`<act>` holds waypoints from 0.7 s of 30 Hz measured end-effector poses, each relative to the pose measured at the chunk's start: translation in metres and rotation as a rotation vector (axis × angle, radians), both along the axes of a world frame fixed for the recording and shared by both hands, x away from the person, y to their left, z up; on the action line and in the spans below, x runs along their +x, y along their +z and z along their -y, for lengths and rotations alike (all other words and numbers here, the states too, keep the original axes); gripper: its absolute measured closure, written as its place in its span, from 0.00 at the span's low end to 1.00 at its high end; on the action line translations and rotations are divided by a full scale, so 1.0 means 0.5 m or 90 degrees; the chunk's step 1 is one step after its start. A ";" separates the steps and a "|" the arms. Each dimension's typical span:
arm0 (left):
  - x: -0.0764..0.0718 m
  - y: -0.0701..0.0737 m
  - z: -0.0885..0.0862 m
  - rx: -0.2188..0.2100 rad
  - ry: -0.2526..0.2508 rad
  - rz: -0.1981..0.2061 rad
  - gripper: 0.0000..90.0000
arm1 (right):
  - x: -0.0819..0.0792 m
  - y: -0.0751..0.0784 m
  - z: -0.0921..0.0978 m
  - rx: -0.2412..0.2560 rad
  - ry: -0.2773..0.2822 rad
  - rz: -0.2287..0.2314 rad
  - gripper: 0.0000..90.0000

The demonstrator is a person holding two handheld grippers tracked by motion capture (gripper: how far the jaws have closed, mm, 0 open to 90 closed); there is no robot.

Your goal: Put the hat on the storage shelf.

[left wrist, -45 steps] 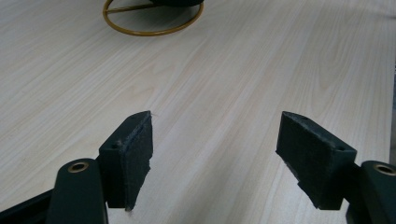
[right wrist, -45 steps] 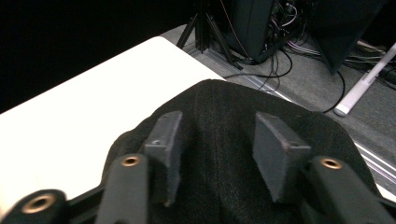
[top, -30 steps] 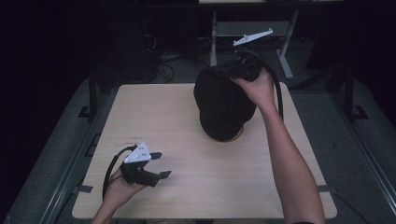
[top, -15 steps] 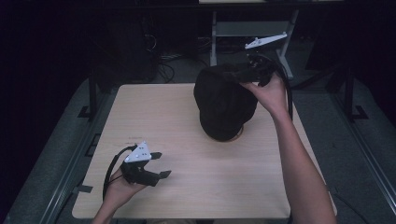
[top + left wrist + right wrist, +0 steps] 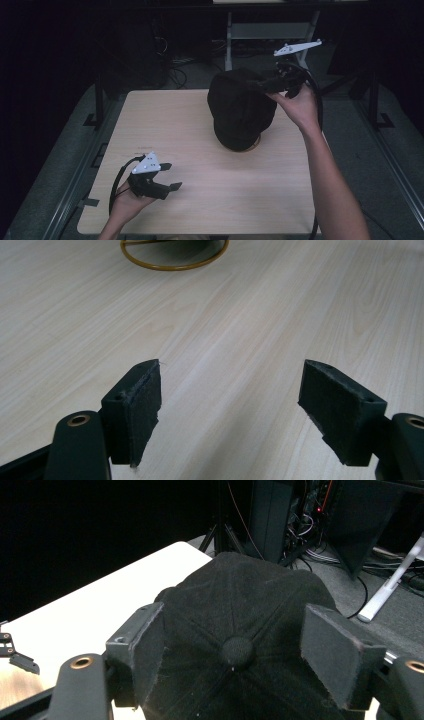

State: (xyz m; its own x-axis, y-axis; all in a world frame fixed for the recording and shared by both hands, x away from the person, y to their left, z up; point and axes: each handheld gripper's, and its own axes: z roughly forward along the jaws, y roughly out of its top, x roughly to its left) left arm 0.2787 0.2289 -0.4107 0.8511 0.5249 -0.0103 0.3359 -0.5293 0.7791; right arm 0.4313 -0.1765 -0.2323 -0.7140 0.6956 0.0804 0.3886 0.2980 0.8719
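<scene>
At far left in the high view I see dark floor and a metal frame rail [image 5: 75,180] running along the edge of the surface [image 5: 165,125], a pale wood-grain top with rounded corners. Near its front left corner my left gripper [image 5: 167,176] rests low in the left hand [image 5: 125,205], its cable [image 5: 116,182] looping back toward the wrist and its grey three-cornered plate [image 5: 146,164] on top. In the left gripper view its jaws stand wide apart over bare wood, holding nothing, and part of a thin gold ring [image 5: 175,257] lies on the surface ahead.

At centre right, toward the back edge, a black cap [image 5: 240,107] sits raised on a stand whose light base [image 5: 252,146] peeks out beneath the brim.

Further right, my right gripper [image 5: 267,86] reaches the cap's crown from the far right side, held in the right hand [image 5: 300,107]. In the right gripper view its jaws are spread, one on either side of the cap's top button [image 5: 237,651], not yet closed on the fabric; whether the pads touch the cloth I cannot tell.

Behind the surface the room is dark: a white metal leg [image 5: 229,40], tangled cables [image 5: 172,52] on the floor, and black equipment cabinets [image 5: 300,515].
</scene>
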 end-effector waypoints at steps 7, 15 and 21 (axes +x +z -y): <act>0.002 -0.001 -0.001 0.000 0.004 -0.007 0.27 | -0.021 0.001 0.014 0.004 0.003 0.002 0.28; 0.001 0.002 -0.005 -0.001 0.013 -0.003 0.27 | -0.040 -0.001 0.035 0.008 0.004 -0.002 0.26; 0.003 0.001 -0.008 -0.003 0.021 -0.007 0.26 | -0.055 -0.008 0.048 0.008 0.002 0.005 0.26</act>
